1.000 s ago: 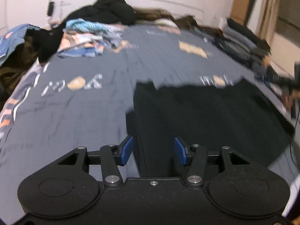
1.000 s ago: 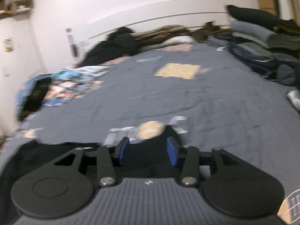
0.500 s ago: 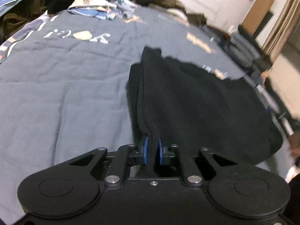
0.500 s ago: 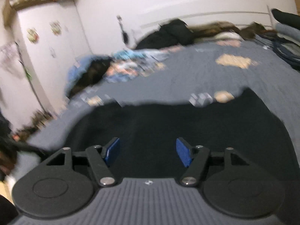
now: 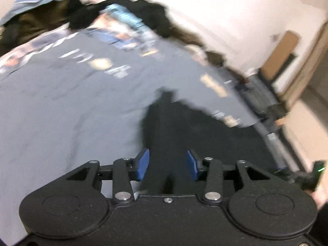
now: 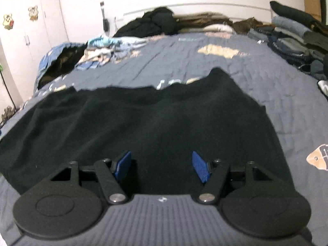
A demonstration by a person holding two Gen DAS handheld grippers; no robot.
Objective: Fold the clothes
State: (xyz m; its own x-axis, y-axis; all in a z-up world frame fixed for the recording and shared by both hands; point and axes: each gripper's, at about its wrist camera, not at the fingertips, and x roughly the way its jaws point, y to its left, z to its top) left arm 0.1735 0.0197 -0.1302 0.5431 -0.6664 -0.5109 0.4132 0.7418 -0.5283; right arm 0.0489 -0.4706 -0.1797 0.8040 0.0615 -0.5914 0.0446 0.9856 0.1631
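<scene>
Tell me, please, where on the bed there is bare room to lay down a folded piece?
The widest free patch is the grey bedspread between the black garment and the headboard clutter. More bare spread lies right of the garment. Crowded: the colourful heap at far left, dark clothes by the headboard, folded stacks along the right edge.

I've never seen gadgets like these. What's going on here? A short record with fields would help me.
Setting: bed with a grey-blue printed cover
Garment in work: black garment, spread flat
Left gripper: jaws opening, blue pads clear of the black cloth between them
Right gripper: open, above the garment
Far left: unfolded clothes pile
Right edge: folded dark clothes stack
</scene>
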